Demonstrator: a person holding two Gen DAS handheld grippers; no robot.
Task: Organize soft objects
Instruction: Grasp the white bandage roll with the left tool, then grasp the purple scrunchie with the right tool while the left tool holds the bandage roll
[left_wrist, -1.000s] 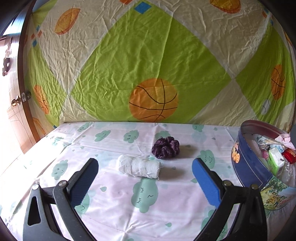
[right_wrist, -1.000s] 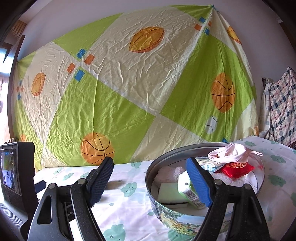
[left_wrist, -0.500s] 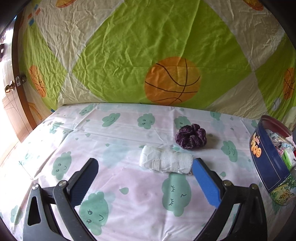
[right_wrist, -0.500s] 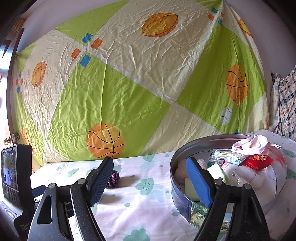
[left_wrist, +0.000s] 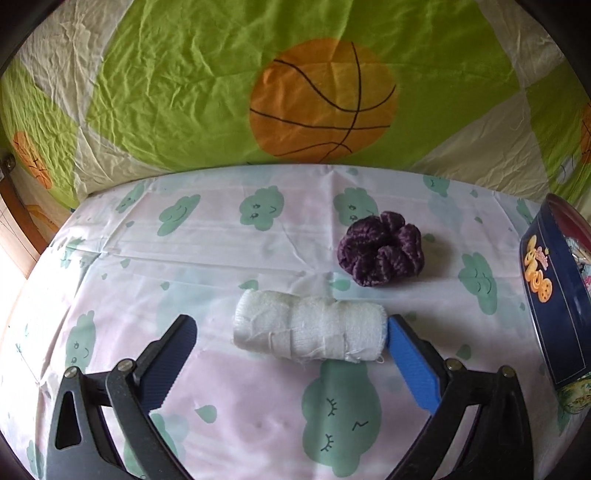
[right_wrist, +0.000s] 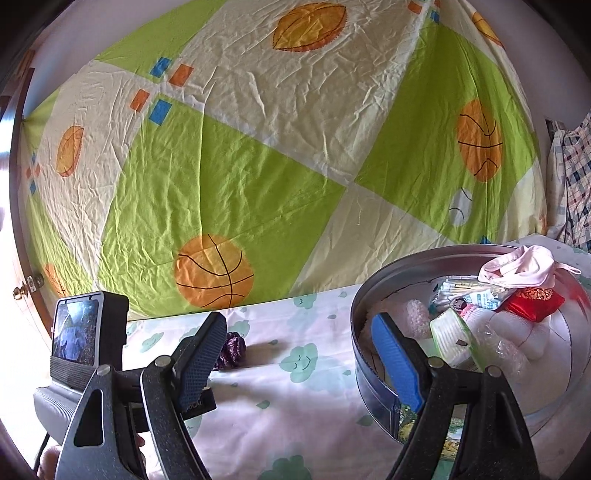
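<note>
**Left gripper around the bandage roll, right gripper by the tin**

The left gripper (left_wrist: 291, 334) pointed down at the table cloth (left_wrist: 229, 243), which was white with green cloud faces. Its two fingers stood wide apart. The white bandage roll (left_wrist: 310, 334) lay on its side between them, across the gap. The right end of the roll was just at the tip of the blue right finger (left_wrist: 412, 365); I could not tell if they really touched. The left finger (left_wrist: 166, 365) was clearly apart from the other end of the roll. Nothing was clamped.

Behind the roll, a little to the right, lay the purple scrunchie (left_wrist: 380, 254), apart from the roll and from both fingers. At the right edge of this view stood the round blue tin (left_wrist: 554, 302).

The right gripper (right_wrist: 299, 354) was held over the table, with its fingers also wide apart and nothing between them. Its blue finger (right_wrist: 397, 369) was in front of the tin's wall (right_wrist: 373, 391). The tin was open and filled with soft things: a pink cloth (right_wrist: 517, 267) on the rim, a red pouch (right_wrist: 533, 301) and white packets. At the left of this view a small screen device (right_wrist: 83, 328) was visible. A sheet with basketballs (right_wrist: 258, 147) hung behind the table.
</note>
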